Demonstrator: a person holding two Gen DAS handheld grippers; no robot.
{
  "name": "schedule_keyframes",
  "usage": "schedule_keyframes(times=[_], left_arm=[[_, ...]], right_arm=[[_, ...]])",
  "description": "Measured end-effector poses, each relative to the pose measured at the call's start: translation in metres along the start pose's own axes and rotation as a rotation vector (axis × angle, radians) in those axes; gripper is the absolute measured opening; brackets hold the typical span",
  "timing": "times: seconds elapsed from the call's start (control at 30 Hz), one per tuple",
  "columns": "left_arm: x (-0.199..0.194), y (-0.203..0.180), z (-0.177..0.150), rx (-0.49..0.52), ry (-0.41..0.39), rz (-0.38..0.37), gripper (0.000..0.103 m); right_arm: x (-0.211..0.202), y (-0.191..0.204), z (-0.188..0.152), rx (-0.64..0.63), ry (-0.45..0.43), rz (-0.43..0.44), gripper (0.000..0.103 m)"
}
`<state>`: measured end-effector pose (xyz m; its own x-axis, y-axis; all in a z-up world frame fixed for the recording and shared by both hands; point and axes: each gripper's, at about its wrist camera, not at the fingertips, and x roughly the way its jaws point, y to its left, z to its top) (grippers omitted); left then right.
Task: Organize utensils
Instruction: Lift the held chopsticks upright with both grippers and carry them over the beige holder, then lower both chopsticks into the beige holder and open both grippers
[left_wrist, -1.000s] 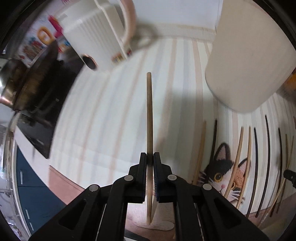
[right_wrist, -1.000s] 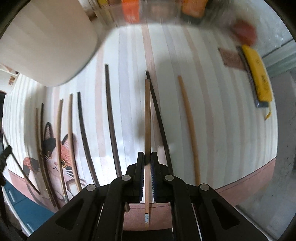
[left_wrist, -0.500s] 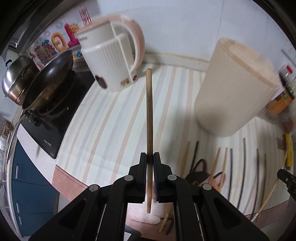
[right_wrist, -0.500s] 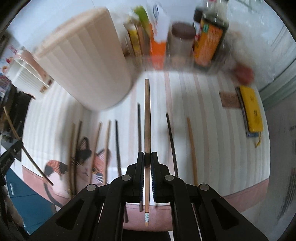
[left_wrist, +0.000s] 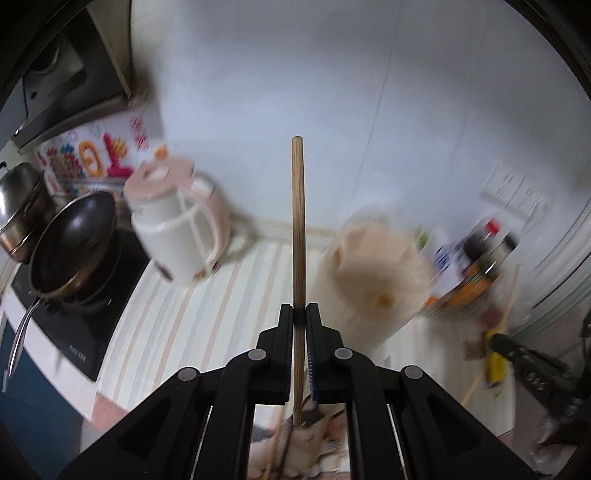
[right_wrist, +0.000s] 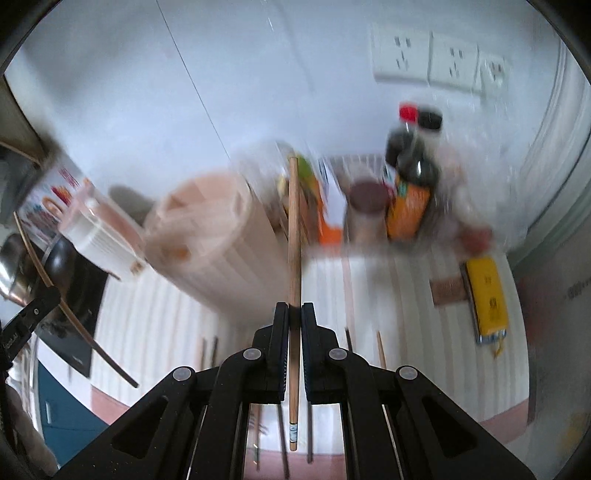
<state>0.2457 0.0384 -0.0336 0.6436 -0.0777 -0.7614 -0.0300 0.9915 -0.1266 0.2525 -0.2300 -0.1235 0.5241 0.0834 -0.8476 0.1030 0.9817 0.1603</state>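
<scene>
Chopsticks: one in each tool. Your left tool (left_wrist: 300, 308) is clamped narrow on a pale wooden chopstick (left_wrist: 298, 221), gripped low on its length, tip pointing up and away. Your right tool (right_wrist: 294, 306) is clamped the same way on a darker brown chopstick (right_wrist: 294, 236), its banded end hanging out behind the pads.

- Both sticks are in the air, clear of the striped counter (left_wrist: 207, 295). More chopsticks (right_wrist: 380, 350) lie loose on it below.
- Likely destination: the beige ribbed holder (right_wrist: 221, 251), upright near the kettle (left_wrist: 177, 229). Frames are blurred; its mouth is hard to read.
- Bring each stick over the opening, tip it near vertical, lower the end inside the rim before you let go.
- Take them one at a time so the sticks don't cross.
- Watch the bottles (right_wrist: 410, 192) just beside the holder.
</scene>
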Motion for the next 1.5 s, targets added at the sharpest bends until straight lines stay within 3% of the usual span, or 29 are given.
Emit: schedule_keyframes(times=[0.17,0.37,0.73,1.13,1.5], left_arm=[[-0.023,-0.012,0.047,-0.008,-0.064,-0.088,0.004],[-0.017,-0.024,0.097,-0.022,-0.111,-0.135,0.004],[0.059,-0.036,0.148,-0.052,-0.037,-0.168,0.004],[0.131,-0.049,0.141,-0.018,0.070,-0.169,0.004],[0.130,-0.044,0.124,0.001,0.168,-0.201,0.005]], right_arm=[[-0.034,0.021,0.045,-0.021,-0.087,0.047,0.007],[-0.056,0.042,0.104,-0.028,-0.196,0.070,0.007],[-0.009,0.062,0.176,0.024,-0.260,0.079,0.007],[0.058,0.065,0.181,0.046,-0.260,0.108,0.007],[0.083,0.058,0.155,-0.005,-0.136,0.142,0.007]])
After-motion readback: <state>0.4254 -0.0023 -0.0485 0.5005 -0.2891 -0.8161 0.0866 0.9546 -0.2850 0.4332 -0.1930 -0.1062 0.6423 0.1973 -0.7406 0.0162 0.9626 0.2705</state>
